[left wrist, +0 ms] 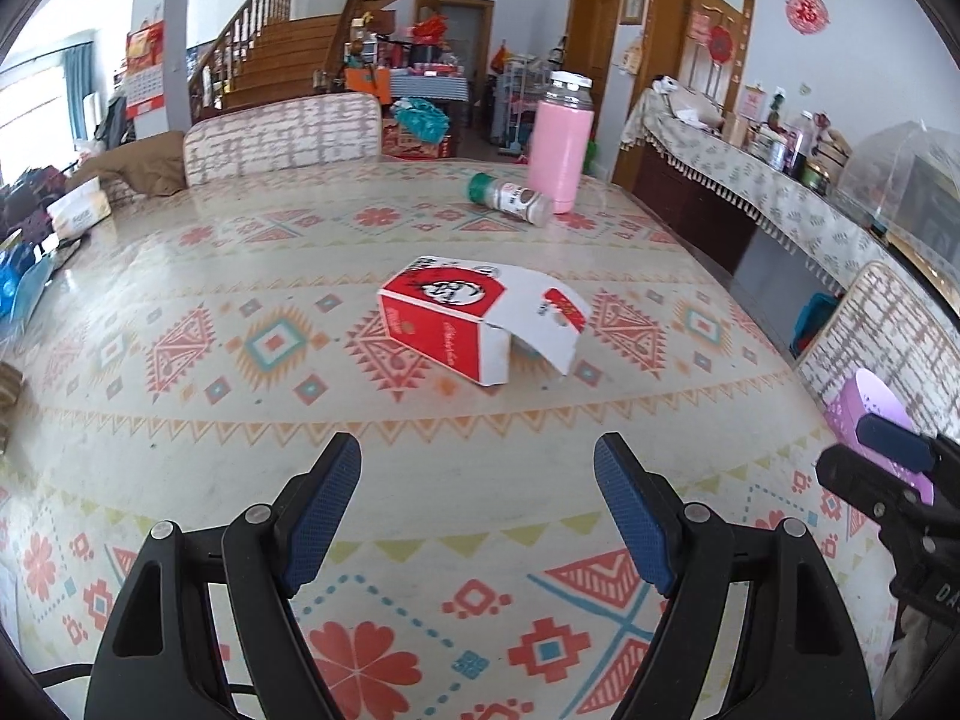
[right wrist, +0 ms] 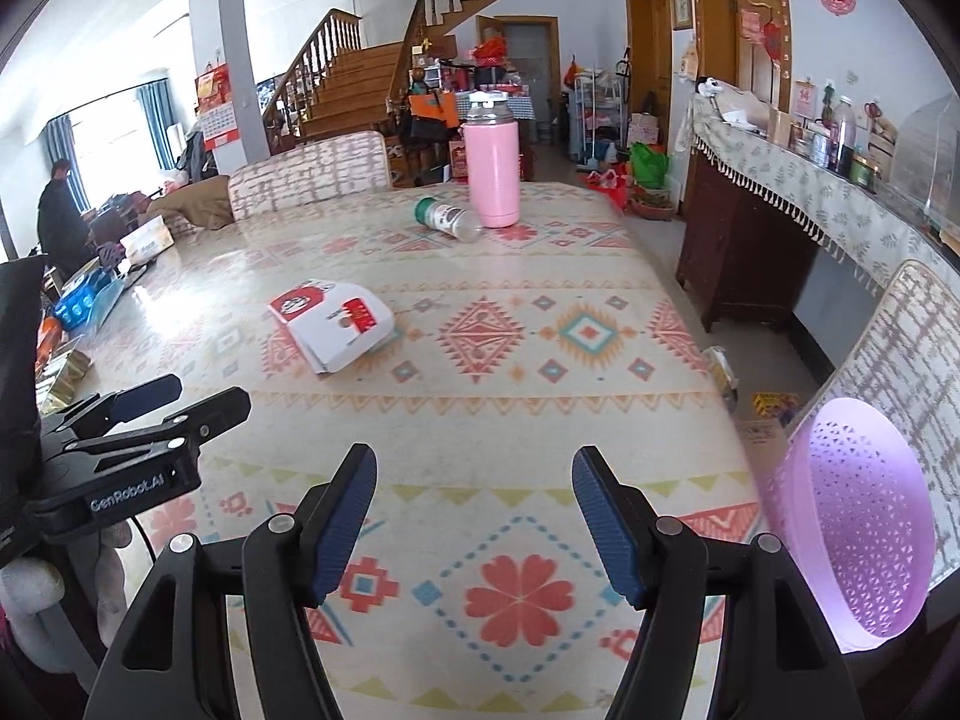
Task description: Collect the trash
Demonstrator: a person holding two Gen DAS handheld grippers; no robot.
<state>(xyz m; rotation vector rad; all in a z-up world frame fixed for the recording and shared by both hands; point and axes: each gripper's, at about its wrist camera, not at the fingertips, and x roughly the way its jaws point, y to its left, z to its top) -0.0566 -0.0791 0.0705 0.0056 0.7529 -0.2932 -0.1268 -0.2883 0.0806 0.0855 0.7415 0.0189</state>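
A red and white cardboard food box [left wrist: 480,318] lies open on the patterned table, ahead of my left gripper [left wrist: 477,480], which is open and empty. The box also shows in the right wrist view [right wrist: 333,324], ahead and to the left of my right gripper [right wrist: 474,498], which is open and empty. A small shaker bottle with a green cap [left wrist: 510,197] lies on its side at the far end, seen also in the right wrist view [right wrist: 449,217]. A purple perforated basket [right wrist: 852,528] stands off the table's right edge.
A tall pink flask [left wrist: 559,144] stands upright beside the shaker. Padded chairs stand at the far end [left wrist: 282,135] and the right side [right wrist: 900,360]. A tissue box [left wrist: 78,210] and blue packets [right wrist: 84,300] lie along the left edge. A sideboard [right wrist: 810,222] runs along the right wall.
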